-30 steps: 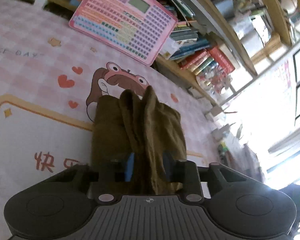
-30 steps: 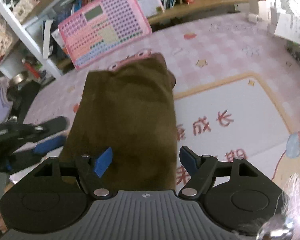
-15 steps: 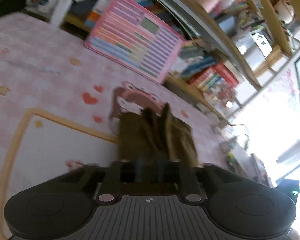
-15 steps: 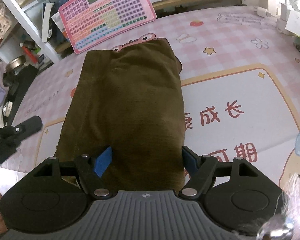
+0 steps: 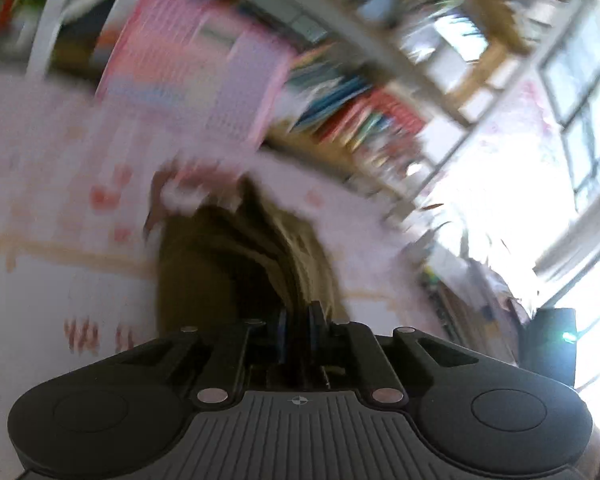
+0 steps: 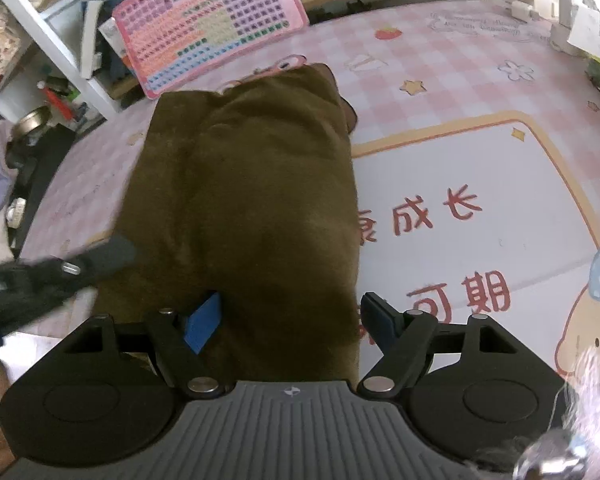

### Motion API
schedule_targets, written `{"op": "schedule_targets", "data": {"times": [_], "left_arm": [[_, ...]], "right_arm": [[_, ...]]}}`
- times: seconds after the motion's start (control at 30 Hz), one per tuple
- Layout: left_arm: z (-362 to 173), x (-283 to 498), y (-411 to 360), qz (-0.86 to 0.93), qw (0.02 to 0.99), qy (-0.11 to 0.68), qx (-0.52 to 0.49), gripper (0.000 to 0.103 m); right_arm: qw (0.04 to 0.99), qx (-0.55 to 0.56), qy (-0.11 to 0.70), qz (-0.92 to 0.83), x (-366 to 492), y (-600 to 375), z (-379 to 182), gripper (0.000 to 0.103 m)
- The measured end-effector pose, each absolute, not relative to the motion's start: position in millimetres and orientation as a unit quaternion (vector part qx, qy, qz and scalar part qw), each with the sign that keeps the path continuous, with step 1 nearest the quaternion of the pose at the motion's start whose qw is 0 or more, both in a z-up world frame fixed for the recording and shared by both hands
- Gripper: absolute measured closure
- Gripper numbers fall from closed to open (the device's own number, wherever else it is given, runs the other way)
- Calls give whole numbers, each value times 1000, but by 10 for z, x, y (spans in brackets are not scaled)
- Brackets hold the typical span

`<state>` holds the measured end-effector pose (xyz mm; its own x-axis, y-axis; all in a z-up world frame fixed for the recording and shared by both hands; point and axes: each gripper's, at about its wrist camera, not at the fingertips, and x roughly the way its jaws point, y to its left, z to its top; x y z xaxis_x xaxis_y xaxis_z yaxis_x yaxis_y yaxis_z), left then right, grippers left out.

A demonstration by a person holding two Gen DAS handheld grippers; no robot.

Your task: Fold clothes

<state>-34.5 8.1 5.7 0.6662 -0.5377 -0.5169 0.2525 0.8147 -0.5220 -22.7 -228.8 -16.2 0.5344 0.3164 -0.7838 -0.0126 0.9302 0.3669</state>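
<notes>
An olive-brown garment (image 6: 244, 208) lies lengthwise on a pink checked table cover (image 6: 460, 72), stretching ahead of the right tongs (image 6: 290, 316) toward a pink keyboard toy (image 6: 204, 20) propped at the far edge. At far left in the right wrist view, the left tongs (image 6: 100, 254) reach in from the side to the garment's left edge. Their own blurred view shows the left tongs' blue pads drawn almost together and still closing on a raised ridge of the cloth that runs straight ahead of them; whether the pads already press the cloth cannot be told through the blur. At centre, the right tongs stand wide open, one pad over the garment's near left part and the other just beyond its right edge, the near hem under them and nothing gripped. To their right, a cream panel with red characters (image 6: 452, 216) lies bare.

The risk, judging from here: a thin pinch on the left could catch only the top layer, so a lift would peel the fold apart or let the cloth slip free. With the right tongs holding nothing, the whole garment could also drag sideways and skew.
</notes>
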Motion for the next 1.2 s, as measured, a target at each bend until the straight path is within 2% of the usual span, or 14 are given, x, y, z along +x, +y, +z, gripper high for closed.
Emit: {"op": "schedule_targets", "data": {"times": [0.07,0.17,0.4,0.43,0.47,0.53,0.7,0.77,0.8,0.83,0.87,0.97,1.13,1.2], "left_arm": [[-4,-310,145,-198,887,355,-218,94],[-493,-111,336,-142,850,434,-265,91],[-510,-51,419,-168,846,429,-268,82],[-464,-39,428,-166,851,419,-269,72],[-418,-28,438,-165,856,409,-271,56],[-343,37,435,-168,864,388,-273,44],[-366,402,336,-158,865,398,-261,45],[-416,489,344,-156,860,397,-281,53],[-432,507,357,-166,856,392,-294,62],[-440,511,368,-181,851,388,-305,85],[-424,494,372,-189,849,383,-310,95],[-249,312,352,-213,873,326,-292,95],[-565,439,245,-153,875,398,-230,89],[-606,494,320,-154,861,405,-266,86]], "right_arm": [[863,155,469,100,-239,-2281,-143,28],[855,145,489,92,-233,-2266,-205,28],[855,149,489,86,-255,-2295,-213,28],[856,150,487,86,-260,-2299,-207,28],[858,153,482,86,-268,-2308,-192,28],[862,161,473,86,-273,-2338,-169,28],[863,175,468,77,-249,-2367,-165,28],[863,173,468,76,-238,-2360,-160,28],[864,173,467,75,-238,-2359,-155,28],[865,172,466,74,-239,-2359,-150,28],[865,173,465,72,-239,-2365,-149,28],[866,174,463,70,-242,-2383,-143,28],[863,175,469,69,-221,-2388,-171,28],[860,173,475,70,-205,-2367,-187,30]]}}
